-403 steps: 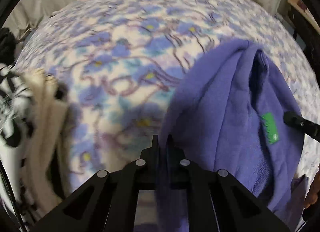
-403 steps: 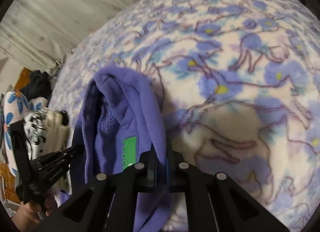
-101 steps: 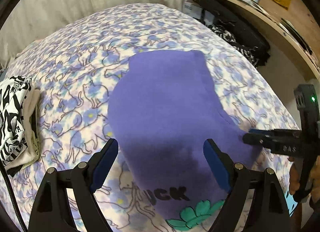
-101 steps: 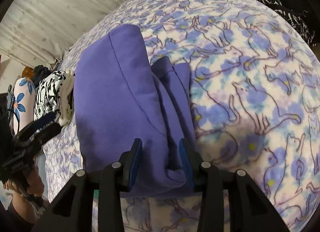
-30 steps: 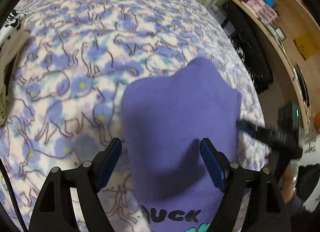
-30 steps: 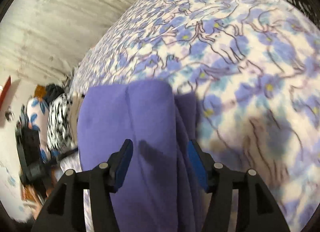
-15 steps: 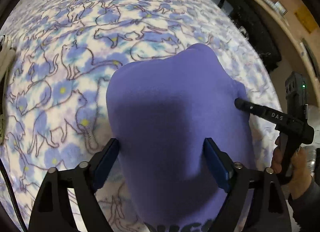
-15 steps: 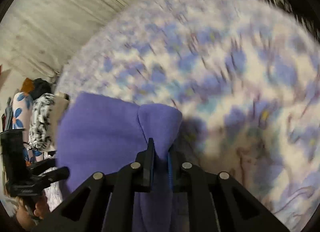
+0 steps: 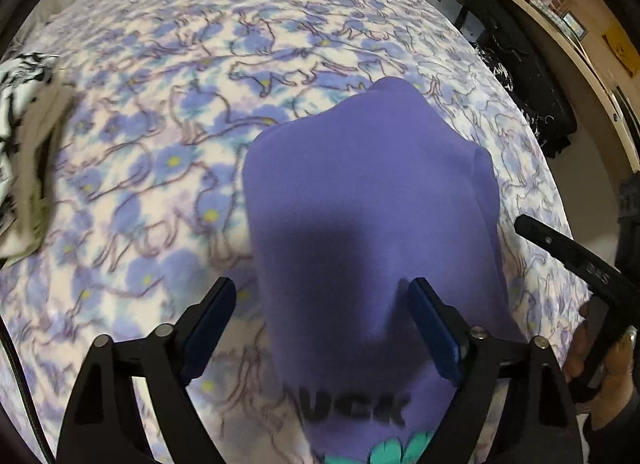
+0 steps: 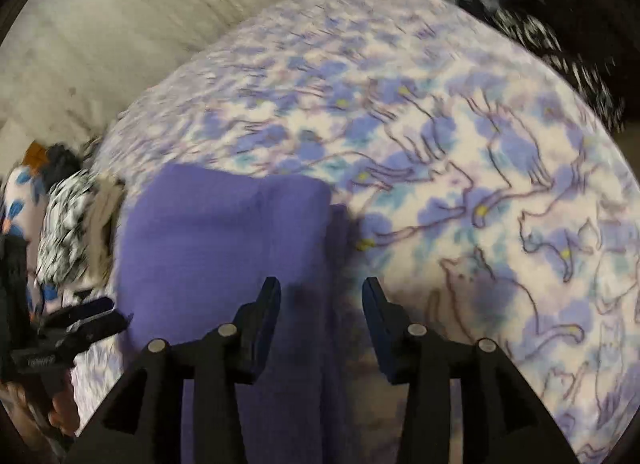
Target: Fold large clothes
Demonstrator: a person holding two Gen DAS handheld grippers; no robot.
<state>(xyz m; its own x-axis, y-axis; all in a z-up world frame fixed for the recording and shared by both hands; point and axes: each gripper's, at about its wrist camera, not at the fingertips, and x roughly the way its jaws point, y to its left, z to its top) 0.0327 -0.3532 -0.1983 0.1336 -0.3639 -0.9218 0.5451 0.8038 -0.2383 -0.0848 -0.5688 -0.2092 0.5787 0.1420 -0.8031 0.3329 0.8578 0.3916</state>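
A purple sweatshirt (image 9: 368, 200) lies folded on the cat-print blanket (image 9: 160, 136), its black lettering and green flower print near the bottom edge of the left wrist view. My left gripper (image 9: 326, 312) hovers over its near part, the jaws wide and closing slightly; the cloth lies between them without the pads pressing on it. My right gripper (image 10: 320, 300) is over the sweatshirt (image 10: 216, 232) at its right edge. Its jaws are opening, with the fold's edge below the gap and nothing gripped. The right gripper's fingers (image 9: 560, 244) also show at the garment's right side.
A stack of folded clothes, black-and-white print on top (image 9: 20, 104), sits at the blanket's left edge (image 10: 68, 220). A wooden shelf (image 9: 560, 8) and a black bag (image 9: 532, 96) stand beyond the bed's right side. A pale curtain (image 10: 120, 24) hangs behind.
My right gripper, shut on the sweatshirt's edge half a second ago, has let go and opened. The raised right side has dropped flatter. My left gripper stayed open and shifted slightly.
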